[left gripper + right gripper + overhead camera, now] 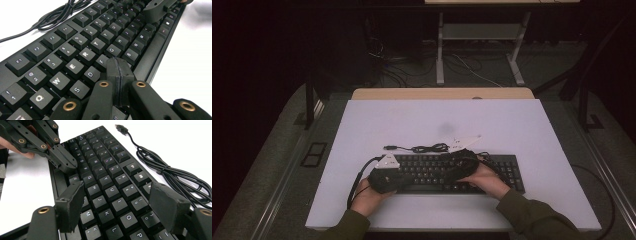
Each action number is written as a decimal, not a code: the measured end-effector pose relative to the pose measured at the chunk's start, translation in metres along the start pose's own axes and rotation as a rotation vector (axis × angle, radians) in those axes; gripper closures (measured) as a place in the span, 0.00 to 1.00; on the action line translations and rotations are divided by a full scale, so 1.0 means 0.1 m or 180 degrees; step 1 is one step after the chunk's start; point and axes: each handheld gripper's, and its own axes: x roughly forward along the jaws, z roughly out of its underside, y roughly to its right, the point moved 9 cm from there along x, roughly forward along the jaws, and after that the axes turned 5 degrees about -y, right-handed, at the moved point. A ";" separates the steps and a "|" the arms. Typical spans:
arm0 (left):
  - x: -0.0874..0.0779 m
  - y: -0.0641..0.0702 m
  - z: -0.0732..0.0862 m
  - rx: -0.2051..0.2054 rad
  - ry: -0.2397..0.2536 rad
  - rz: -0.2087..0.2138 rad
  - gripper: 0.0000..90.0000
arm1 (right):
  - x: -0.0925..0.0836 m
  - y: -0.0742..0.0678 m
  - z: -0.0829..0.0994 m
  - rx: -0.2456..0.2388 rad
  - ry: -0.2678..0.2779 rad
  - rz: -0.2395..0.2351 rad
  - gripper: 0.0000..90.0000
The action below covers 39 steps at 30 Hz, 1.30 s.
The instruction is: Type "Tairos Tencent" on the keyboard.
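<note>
Keyboard (452,174) lies on the counter (522,130), in its near half, long side across, with bare counter to either side and beyond; its cable (427,148) sits coiled on the counter just behind its far edge, the plug end (389,147) trailing off to the left. Left tongs (384,179) over the keyboard's left end, tips down by the F and D keys (90,74); right tongs (462,162) over the middle-right keys, straddling the rows around J and K (106,213). The two tongs face each other across the keys, close but apart.
</note>
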 end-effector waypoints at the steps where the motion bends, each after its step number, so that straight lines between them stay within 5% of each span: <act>1: 0.00 0.00 0.00 -0.0001 0.0001 0.0000 0.98 | 0.00 0.00 0.00 0.0001 0.0001 0.0000 0.31; 19: -0.05 0.01 -0.05 -0.0029 0.0068 -0.0006 0.98 | -0.02 0.00 0.00 0.0012 0.0016 0.0017 0.30; 39: -0.07 -0.17 -0.15 -0.0018 0.0115 -0.0084 0.98 | -0.13 0.05 0.11 0.0106 0.0056 0.0152 0.27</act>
